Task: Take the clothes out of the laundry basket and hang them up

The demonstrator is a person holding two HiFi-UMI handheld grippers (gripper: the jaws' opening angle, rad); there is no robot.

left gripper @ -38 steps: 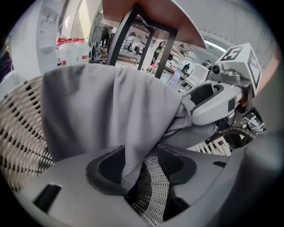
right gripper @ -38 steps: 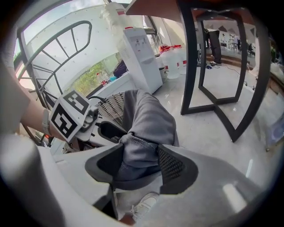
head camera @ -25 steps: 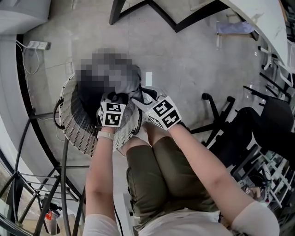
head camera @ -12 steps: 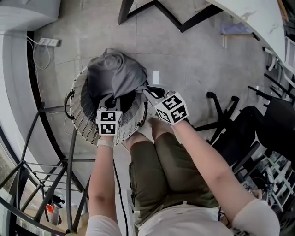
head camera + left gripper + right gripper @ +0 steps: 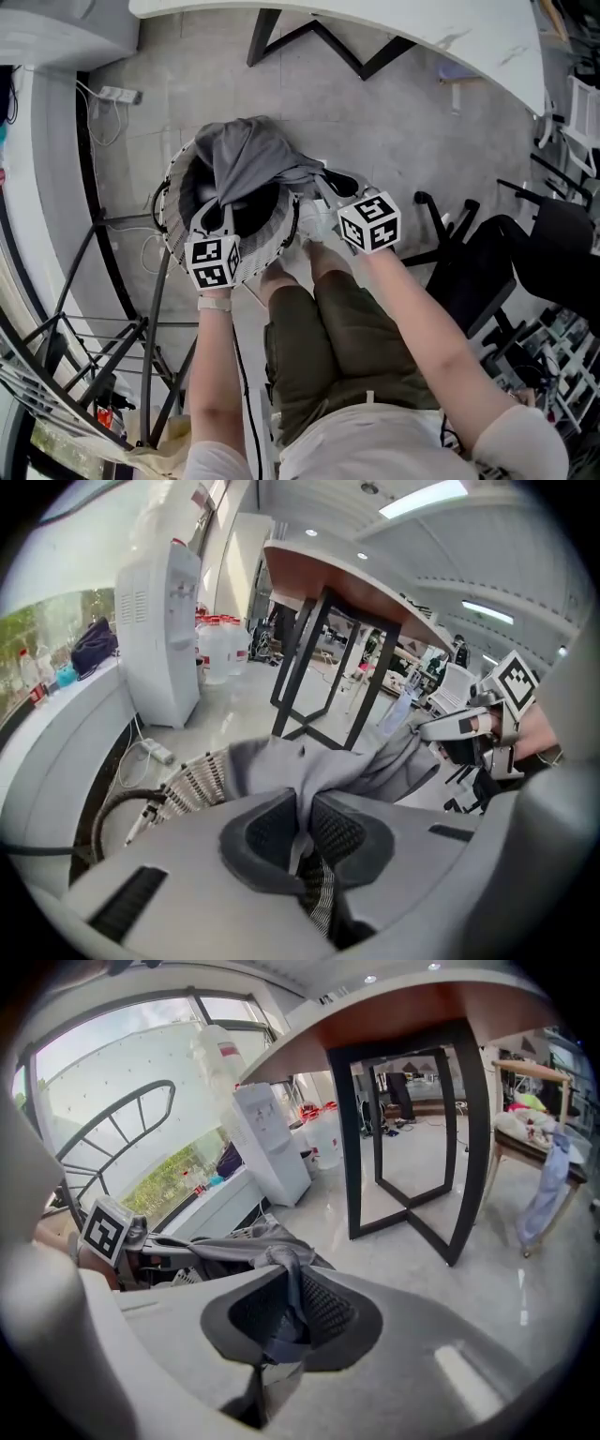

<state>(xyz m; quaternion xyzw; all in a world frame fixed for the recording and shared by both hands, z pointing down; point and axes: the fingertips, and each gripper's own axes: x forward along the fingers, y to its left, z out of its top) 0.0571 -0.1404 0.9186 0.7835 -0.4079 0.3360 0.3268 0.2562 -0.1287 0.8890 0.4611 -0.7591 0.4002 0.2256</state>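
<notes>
Grey tiled floor: it fills the ground under you in the head view. White tabletop: it runs along the far edge of that view on a black leg frame. Black tube rack: it stands at your left, its bars crossing just beside the basket. Black office chair: on the floor at your right, well apart from the basket. Laundry basket: round, with a white slatted wall, it stands on the floor in front of your knees, its dark inside showing. Grey garment: it is lifted out of the basket's mouth and spread over the far rim, with one gathered fold running down to your left gripper and another stretched sideways to your right gripper, so it spans taut between the two. Left gripper: it is over the basket's near rim, and its fingers are pressed nearly together, pinching a bunched fold of the grey garment. Right gripper: it is just beside the basket's right rim, and its fingers are closing on a twisted strip of the same garment, which sits squeezed between the ribbed pads. White power strip: it lies on the floor at the far left, near the wall, with its cord trailing off.
</notes>
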